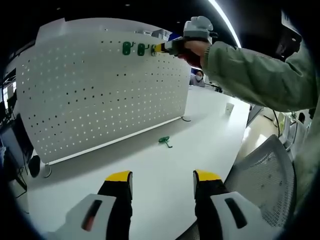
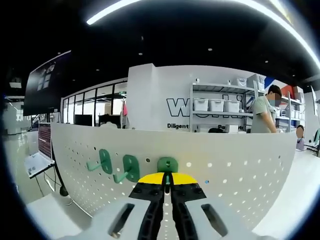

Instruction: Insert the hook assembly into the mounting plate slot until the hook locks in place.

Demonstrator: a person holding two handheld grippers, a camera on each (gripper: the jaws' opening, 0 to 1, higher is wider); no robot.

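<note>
Jaws of the left tool (image 1: 162,182) stand wide apart with nothing between them, hanging over the near edge of the white tabletop (image 1: 200,135), well short of the pegboard (image 1: 100,90). Between that tool and the pegboard, a loose green hook (image 1: 165,141) lies flat on the tabletop, a little out from the board's bottom rail. A mesh chair back (image 1: 265,182) sits off the tabletop's edge, away from the board. The pegboard stands upright on the tabletop. Near its top edge two green hooks (image 1: 134,48) already hang side by side, and just beside them the right tool (image 1: 159,48) is pressed up to the board, held by a hand (image 1: 192,50) in a green sleeve (image 1: 250,75). In the right gripper view the same top strip of the pegboard (image 2: 240,160) is seen close up: the right tool (image 2: 167,176) has its yellow-tipped jaws nearly together, gripping the lower part of a third green hook (image 2: 167,164) whose plate lies against the board. The first hanging hook (image 2: 102,161) and the second hanging hook (image 2: 129,168) sit next along the same row of holes, prongs pointing out from the board. Beyond the pegboard's top edge stand shelves with bins (image 2: 217,107), and a person (image 2: 264,114) stands beside them.
</note>
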